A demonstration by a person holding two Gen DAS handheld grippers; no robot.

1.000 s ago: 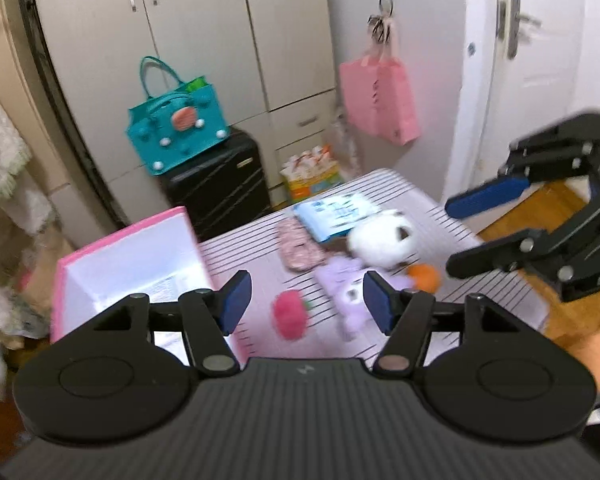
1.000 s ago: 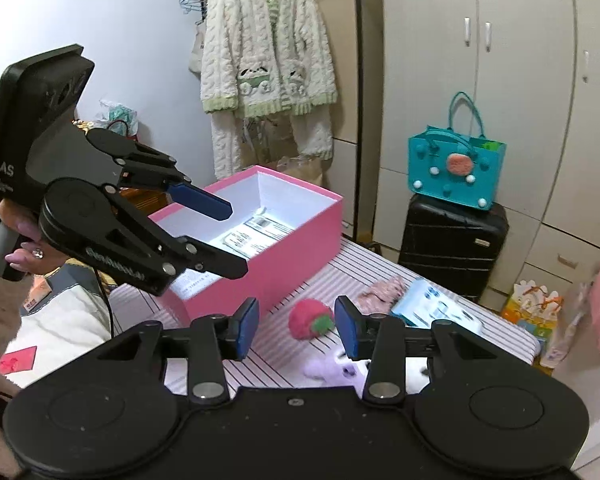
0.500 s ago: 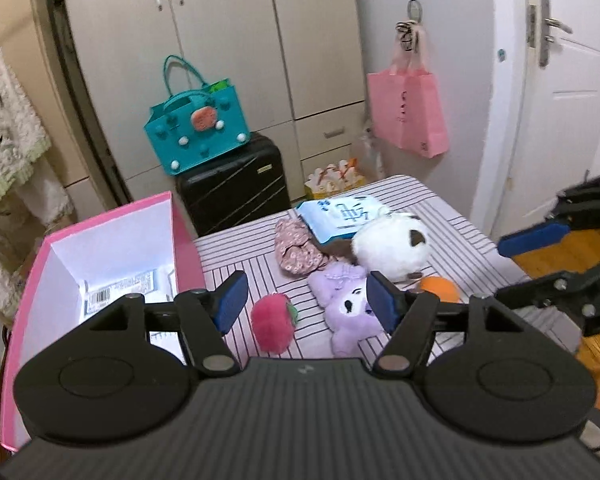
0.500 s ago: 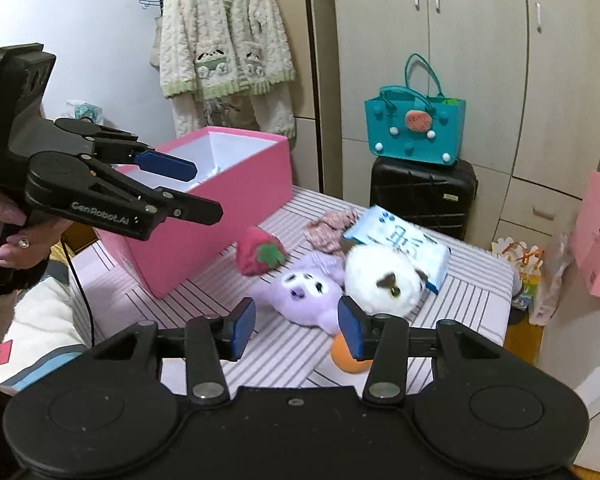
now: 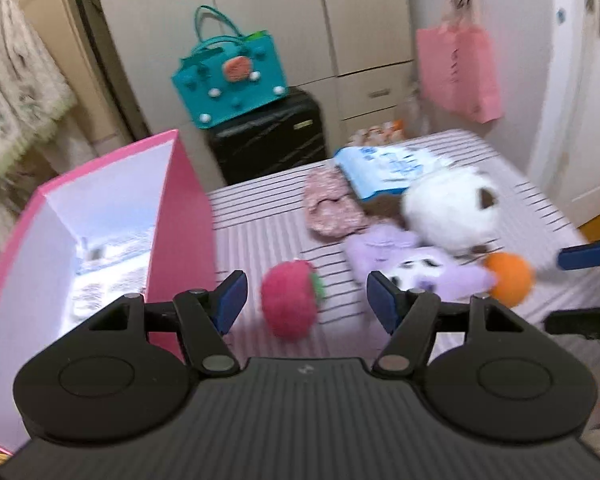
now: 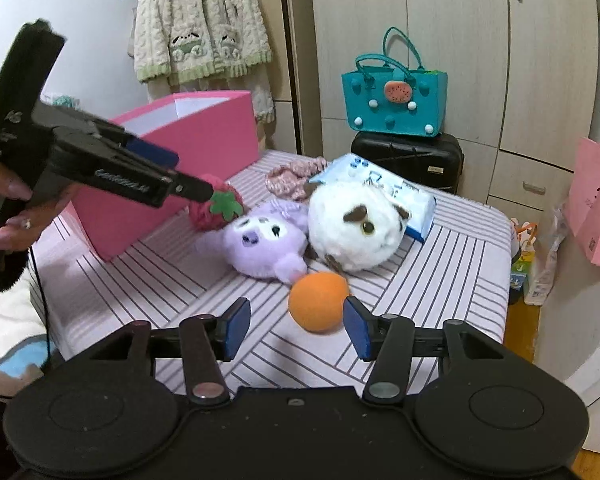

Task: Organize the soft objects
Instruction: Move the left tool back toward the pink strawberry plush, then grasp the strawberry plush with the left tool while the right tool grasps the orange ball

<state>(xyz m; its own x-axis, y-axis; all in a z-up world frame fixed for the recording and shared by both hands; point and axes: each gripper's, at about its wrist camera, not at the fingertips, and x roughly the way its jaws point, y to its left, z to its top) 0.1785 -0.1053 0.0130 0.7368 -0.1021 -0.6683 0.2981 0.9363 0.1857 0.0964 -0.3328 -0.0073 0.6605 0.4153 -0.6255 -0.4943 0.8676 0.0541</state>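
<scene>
Soft toys lie on a striped table (image 6: 452, 256): a red strawberry plush (image 5: 290, 300), a purple plush (image 6: 264, 244), a round white plush (image 6: 356, 232) and an orange ball (image 6: 319, 301). My left gripper (image 5: 303, 300) is open, its blue pads standing either side of the strawberry without pressing it. In the right wrist view the same gripper (image 6: 184, 180) reaches the strawberry (image 6: 220, 208) from the left. My right gripper (image 6: 297, 326) hovers just before the orange ball, its jaws opening, nothing between the pads. An open pink box (image 5: 100, 216) stands at the table's left.
A floral pouch (image 5: 332, 208) and a blue-white tissue pack (image 5: 384, 168) lie behind the toys. A teal bag (image 6: 394, 96) sits on a black suitcase (image 6: 412, 156) beyond the table. A pink bag (image 5: 460, 68) hangs by the door. A hand (image 6: 8, 208) holds the left gripper's handle.
Both grippers have come down toward the table. The left one has closed in around the strawberry. The right one now faces the orange ball with wider jaws.
</scene>
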